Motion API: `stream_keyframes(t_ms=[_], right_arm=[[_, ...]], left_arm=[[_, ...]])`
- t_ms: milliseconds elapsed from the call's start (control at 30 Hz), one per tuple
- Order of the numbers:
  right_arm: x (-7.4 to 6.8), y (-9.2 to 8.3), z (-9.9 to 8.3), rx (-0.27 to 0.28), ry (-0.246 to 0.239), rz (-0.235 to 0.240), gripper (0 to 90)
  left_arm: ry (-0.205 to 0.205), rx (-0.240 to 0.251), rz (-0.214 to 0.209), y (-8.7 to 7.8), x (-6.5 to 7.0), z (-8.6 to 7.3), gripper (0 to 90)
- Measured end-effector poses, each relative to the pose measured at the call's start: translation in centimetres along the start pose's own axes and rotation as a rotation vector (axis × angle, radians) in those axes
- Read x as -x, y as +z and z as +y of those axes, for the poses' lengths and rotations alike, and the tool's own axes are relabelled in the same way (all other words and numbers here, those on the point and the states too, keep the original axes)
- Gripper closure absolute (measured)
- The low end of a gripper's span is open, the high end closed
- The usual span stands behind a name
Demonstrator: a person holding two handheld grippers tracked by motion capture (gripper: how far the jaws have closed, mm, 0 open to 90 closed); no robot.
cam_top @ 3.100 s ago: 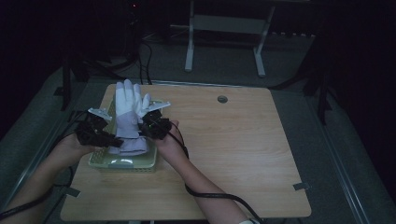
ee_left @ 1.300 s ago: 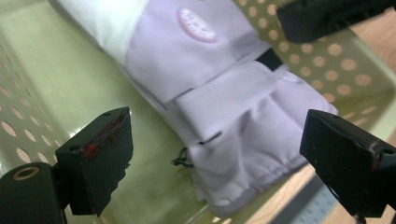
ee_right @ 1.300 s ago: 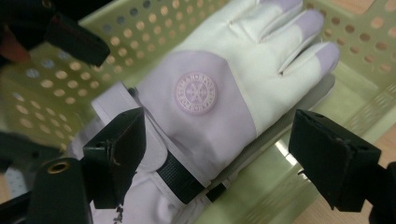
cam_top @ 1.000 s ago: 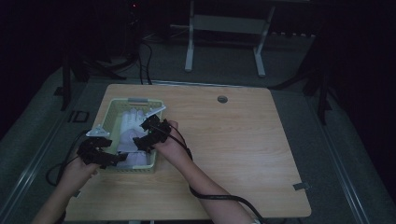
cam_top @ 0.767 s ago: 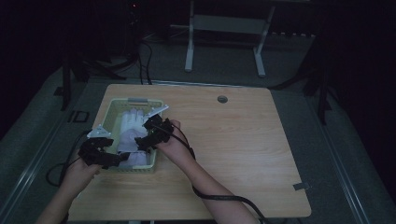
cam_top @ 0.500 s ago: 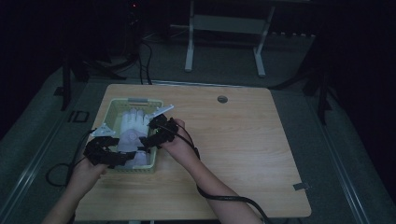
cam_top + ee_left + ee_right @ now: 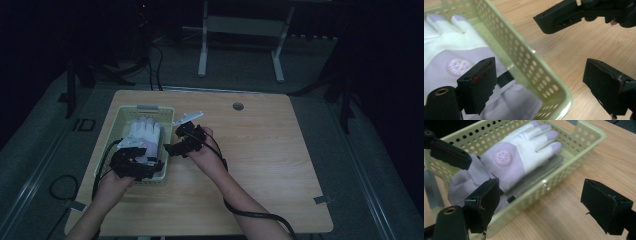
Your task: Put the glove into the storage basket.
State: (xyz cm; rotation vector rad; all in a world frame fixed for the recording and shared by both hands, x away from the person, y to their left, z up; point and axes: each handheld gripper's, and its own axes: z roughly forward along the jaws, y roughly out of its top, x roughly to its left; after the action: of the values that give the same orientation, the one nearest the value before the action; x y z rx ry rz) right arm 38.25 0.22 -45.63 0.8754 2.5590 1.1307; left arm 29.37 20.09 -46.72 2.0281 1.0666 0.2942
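The left gripper [image 7: 134, 167] has its two jaws spread wide, and nothing is pinched between them. In the left gripper view one jaw hangs inside the basket [image 7: 531, 75] above the glove [image 7: 451, 50], and the other jaw is outside, above the bare wood; the perforated wall of the basket runs between them. The right gripper [image 7: 175, 147] is also spread, with nothing between its jaws. In the right gripper view one jaw is over the basket wall and the other one is over the tabletop [image 7: 574, 220], beside the basket. In the high view both grippers are at the basket: the left one at its near end, the right one at its right wall, and each is held by a hand that comes from the bottom edge. The glove, white with pale purple fingertips and a round emblem on its back, lies flat inside the basket with the fingers toward the far end; some darker folded cloth [image 7: 541, 173] lies under it. The basket stands near the left edge of the tabletop, closer to the far left corner.
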Motion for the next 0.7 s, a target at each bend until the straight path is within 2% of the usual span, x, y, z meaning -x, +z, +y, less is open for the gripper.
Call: stream_keyframes(t_ms=[233, 333, 467, 700], right_arm=[[1.5, -1.3, -1.5, 0.009, 0.021, -0.02, 15.5], [1.8, -1.7, -1.9, 0.007, 0.025, -0.024, 15.5], [2.5, -2.4, -2.8, 0.008, 0.036, -0.033, 15.5], [3.9, -3.8, -4.6, 0.004, 0.043, -0.049, 15.5]], left_arm=[[0.018, 0.021, -0.027, 1.3, 1.9, 0.3, 11.9], [0.032, 0.02, -0.025, 1.7, 2.5, 0.4, 11.9], [0.031, 0.03, -0.054, 2.2, 3.3, 0.6, 11.9], [0.059, 0.014, -0.088, 3.8, 5.1, 0.9, 11.9]])
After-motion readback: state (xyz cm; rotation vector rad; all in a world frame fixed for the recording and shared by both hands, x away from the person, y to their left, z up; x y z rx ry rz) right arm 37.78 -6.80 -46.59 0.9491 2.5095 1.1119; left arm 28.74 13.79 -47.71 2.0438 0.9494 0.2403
